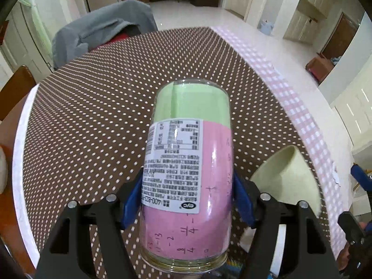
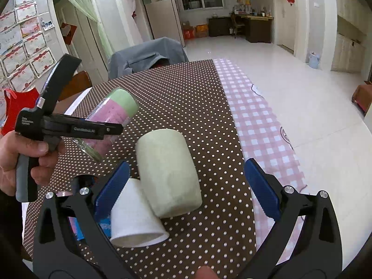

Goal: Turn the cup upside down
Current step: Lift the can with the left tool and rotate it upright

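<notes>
Tabletop [image 2: 186, 107] fills most of both views. It has a brown cloth with white dots on it, and a pink checked cloth [image 2: 255, 121] runs along its right side. A chair with a grey cloth [image 2: 144, 53] over it stands at the far end.

Next in size is the glass cup [image 1: 188, 169]. It has green and pink paper inside and a white label with upside-down print. The left tongs [image 1: 188, 200] hold it tight, one blue pad on each side of its middle. The cup is up in the air over the tabletop, not touching it. It is tilted. Its closed green end points up and away, and its open glass rim points down toward the person. In the right wrist view the same cup [image 2: 111, 116] hangs over the left part of the tabletop, and a hand [image 2: 23, 158] grips the handle of the tongs.

A pale green cup [image 2: 169, 174] stands upside down on the tabletop, just in front of the right tongs [image 2: 186, 193]. A smaller white paper cup [image 2: 134, 218] stands upside down too, touching the green one on its near left side.

The right tongs are wide apart and hold nothing. Both upside-down cups sit between their blue pads.
</notes>
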A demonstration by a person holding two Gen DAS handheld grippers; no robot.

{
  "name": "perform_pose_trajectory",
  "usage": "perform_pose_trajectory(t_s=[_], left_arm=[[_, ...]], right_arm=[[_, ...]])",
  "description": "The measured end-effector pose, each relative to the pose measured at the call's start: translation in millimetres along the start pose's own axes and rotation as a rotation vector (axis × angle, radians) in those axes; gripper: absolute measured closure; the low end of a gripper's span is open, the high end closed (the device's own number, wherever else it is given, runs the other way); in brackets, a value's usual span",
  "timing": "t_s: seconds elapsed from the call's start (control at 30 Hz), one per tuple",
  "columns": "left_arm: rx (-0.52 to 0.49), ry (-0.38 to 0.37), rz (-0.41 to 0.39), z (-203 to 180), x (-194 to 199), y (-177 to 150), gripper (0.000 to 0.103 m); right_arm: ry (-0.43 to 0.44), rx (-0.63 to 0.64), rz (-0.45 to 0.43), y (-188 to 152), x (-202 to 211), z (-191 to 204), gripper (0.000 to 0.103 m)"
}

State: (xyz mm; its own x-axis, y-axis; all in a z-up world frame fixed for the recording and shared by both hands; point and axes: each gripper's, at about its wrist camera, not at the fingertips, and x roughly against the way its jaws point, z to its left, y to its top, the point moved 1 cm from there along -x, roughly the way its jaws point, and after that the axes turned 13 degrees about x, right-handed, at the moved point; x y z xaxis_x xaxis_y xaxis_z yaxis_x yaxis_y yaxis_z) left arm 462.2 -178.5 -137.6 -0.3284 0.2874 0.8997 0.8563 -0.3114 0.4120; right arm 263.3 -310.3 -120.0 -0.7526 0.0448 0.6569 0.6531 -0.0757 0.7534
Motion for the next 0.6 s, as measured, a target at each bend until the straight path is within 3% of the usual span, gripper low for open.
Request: perform_pose_trajectory(t_s=[0.2,0.4,0.6], left_arm=[[-0.012,-0.006,-0.082,1.1,62.0,-22.8,0.035],[-0.006,-0.003,-0.152,-0.7,120.9,-67.9,0.035],[0.009,-0.009,-0.188,-2.8,155.8,-119.7,0.035]], right_arm=[[0.000,0.001,-0.046,-3.5,36.4,9.7,0.006],[0.015,0.009,-0.084,-14.2,73.0,21.3,0.006],[0.029,0.022,-0.108,-35.0,106.9,32.9,0.006]])
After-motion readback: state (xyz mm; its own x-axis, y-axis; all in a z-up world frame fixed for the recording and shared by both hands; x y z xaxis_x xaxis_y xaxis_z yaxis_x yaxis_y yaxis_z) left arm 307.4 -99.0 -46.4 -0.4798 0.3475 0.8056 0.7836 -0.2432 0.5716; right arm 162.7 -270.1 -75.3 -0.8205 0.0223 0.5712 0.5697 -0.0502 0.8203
